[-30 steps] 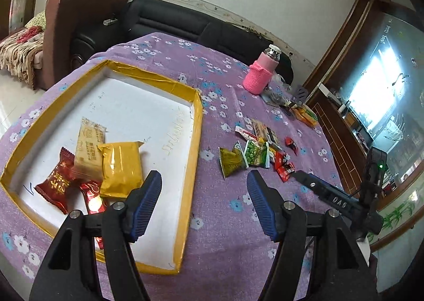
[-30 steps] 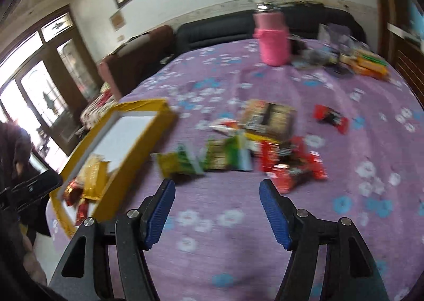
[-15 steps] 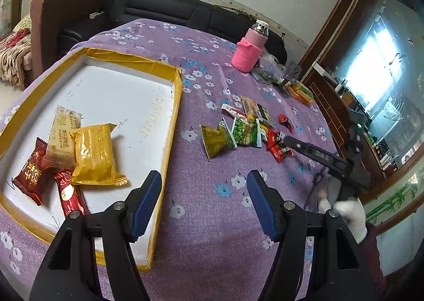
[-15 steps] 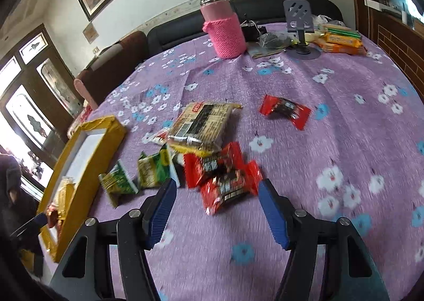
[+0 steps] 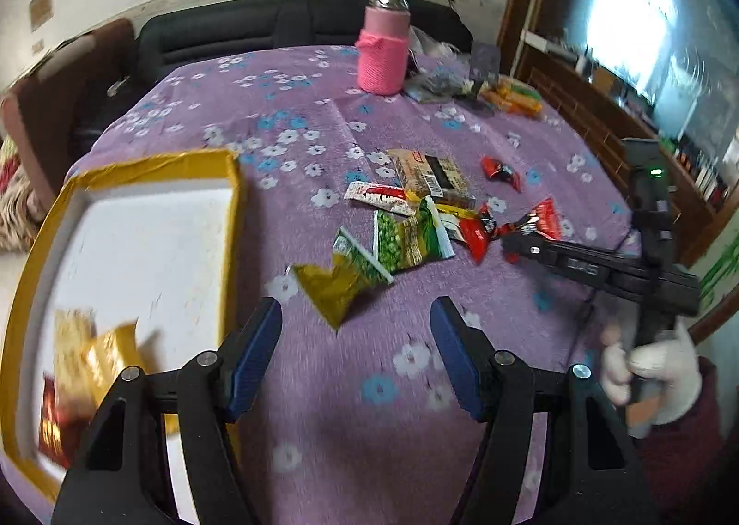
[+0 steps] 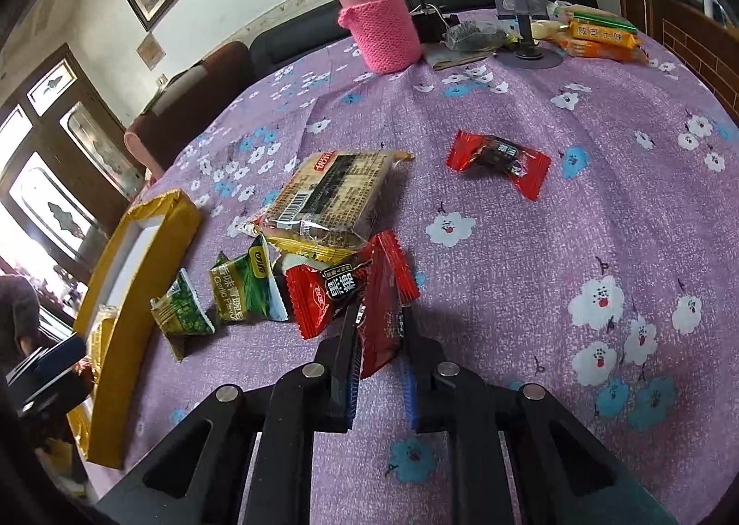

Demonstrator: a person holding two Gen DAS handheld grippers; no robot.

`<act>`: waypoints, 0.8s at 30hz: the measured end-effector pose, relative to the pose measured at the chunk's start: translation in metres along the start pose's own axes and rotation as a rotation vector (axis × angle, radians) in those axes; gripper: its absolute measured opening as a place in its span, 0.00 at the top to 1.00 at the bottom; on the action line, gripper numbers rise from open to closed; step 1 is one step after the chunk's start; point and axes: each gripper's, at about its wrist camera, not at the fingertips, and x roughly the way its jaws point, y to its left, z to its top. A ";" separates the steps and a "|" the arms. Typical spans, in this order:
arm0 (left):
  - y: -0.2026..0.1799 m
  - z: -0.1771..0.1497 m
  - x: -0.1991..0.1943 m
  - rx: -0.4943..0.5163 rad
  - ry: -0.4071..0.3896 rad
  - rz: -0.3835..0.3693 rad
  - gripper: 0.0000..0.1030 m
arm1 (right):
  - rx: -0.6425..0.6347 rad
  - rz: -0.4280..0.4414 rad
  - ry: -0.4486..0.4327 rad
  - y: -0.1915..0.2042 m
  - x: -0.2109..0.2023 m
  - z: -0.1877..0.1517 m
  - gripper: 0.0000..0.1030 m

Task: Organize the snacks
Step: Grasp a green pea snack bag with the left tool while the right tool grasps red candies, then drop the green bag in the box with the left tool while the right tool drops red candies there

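A red candy wrapper [image 6: 381,321] has just been pinched between the closing right fingers [image 6: 376,340] at the snack pile's near edge on the tabletop [image 6: 531,247], while the left fingers [image 5: 355,358] are held apart and empty – its overlapping red twin [image 6: 323,289] could be dragged along when lifted toward the yellow-rimmed tray [image 6: 138,257].

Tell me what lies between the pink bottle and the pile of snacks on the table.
Only bare purple flowered tablecloth lies between the pink bottle and the snack pile; the right wrist view shows it.
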 end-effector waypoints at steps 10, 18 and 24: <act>-0.016 0.016 0.071 0.175 0.129 0.074 0.36 | 0.081 0.108 0.011 -0.020 -0.008 0.008 0.80; -0.019 0.006 0.068 0.144 0.130 0.018 0.73 | 0.230 0.118 -0.044 -0.057 -0.017 0.017 0.55; -0.019 -0.001 0.046 0.081 0.082 -0.014 0.73 | 0.079 0.006 -0.001 -0.025 -0.005 0.013 0.49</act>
